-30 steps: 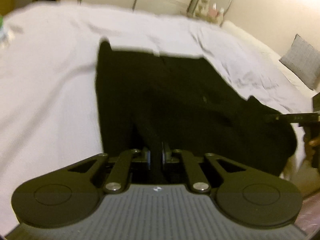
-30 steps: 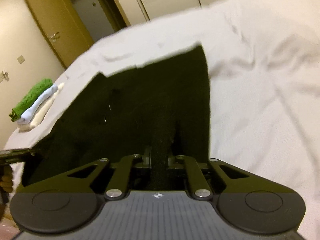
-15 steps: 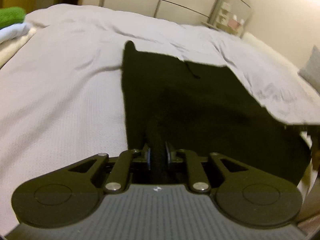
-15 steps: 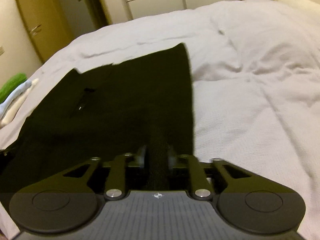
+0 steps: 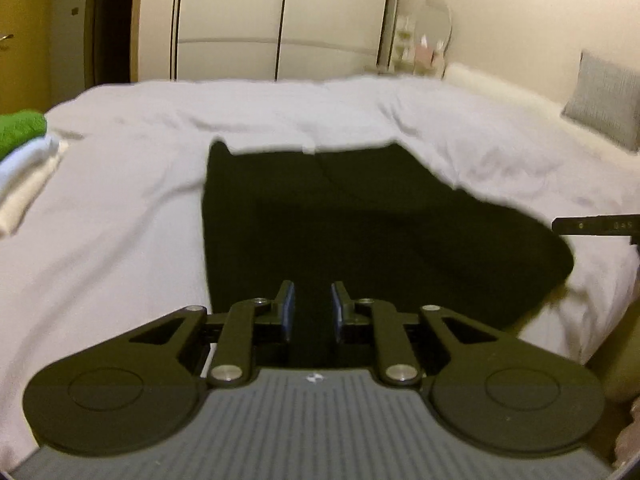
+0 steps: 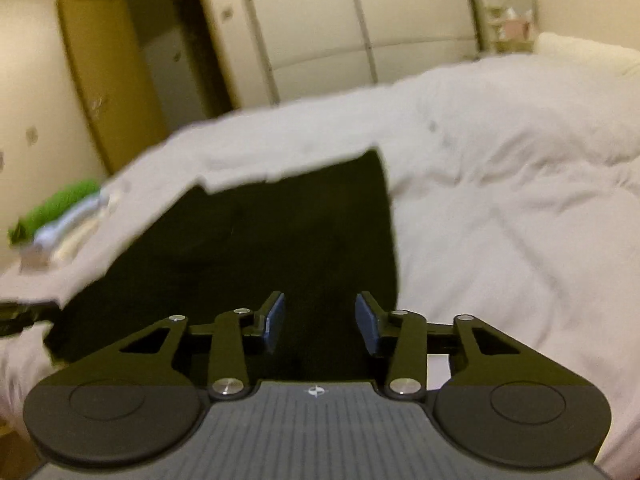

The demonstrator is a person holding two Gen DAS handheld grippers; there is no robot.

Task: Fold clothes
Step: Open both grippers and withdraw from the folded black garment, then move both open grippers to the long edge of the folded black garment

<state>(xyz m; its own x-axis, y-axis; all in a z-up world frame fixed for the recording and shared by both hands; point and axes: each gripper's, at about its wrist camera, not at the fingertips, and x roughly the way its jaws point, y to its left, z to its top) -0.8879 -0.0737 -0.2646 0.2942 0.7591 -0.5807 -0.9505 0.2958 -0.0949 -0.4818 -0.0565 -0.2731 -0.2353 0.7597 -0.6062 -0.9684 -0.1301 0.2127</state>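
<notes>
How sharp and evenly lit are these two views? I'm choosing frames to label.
Left wrist view: dim warm light, mild blur, fisheye bend; the black garment shows almost no detail. Right wrist view: stronger motion blur, smearing the folded stack and bed cover; the blue-padded fingers stay sharp.

A garment (image 5: 360,232) lies spread flat on the bed (image 5: 120,220), at its near edge, reaching toward the middle. A stack of folded clothes (image 5: 24,156) sits at the bed's left edge, well apart from the garment. A pillow (image 5: 604,98) leans at the bed's far right side. Behind the bed's far edge stands a wardrobe (image 5: 280,20), with a door (image 6: 108,92) to its left.
</notes>
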